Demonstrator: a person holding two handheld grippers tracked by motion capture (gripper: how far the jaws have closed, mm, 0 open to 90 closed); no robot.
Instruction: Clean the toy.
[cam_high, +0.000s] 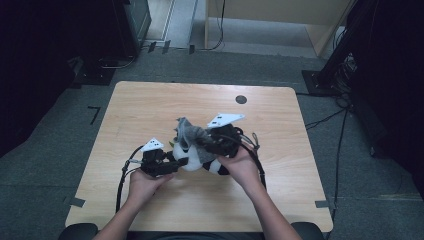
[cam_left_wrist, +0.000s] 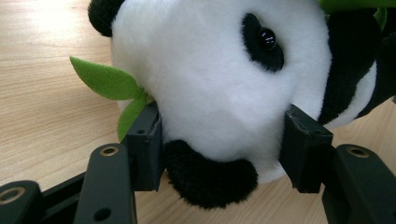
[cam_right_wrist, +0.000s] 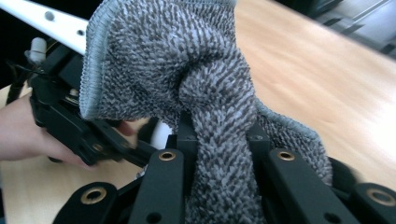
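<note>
A black-and-white panda plush (cam_high: 192, 161) lies near the middle of the wooden table (cam_high: 150, 102). My left gripper (cam_high: 172, 165) is shut on the panda's head (cam_left_wrist: 210, 79), with both pads pressed into the white fur at its sides (cam_left_wrist: 224, 140). A green felt leaf (cam_left_wrist: 105, 79) sticks out beside the left pad. My right gripper (cam_high: 202, 142) hovers just above the panda and is shut on a grey terry cloth (cam_high: 189, 131). The cloth (cam_right_wrist: 187, 60) is bunched between the right gripper's (cam_right_wrist: 219, 135) jaws and flops over them. The left gripper (cam_right_wrist: 70, 116) and its hand sit behind the cloth.
A dark round cable hole (cam_high: 241, 99) is in the table's far right part. Black cables (cam_high: 122, 172) trail from both grippers toward the near edge. Dark equipment stands (cam_high: 330, 70) and a wooden frame (cam_high: 320, 35) stand on the floor beyond the table.
</note>
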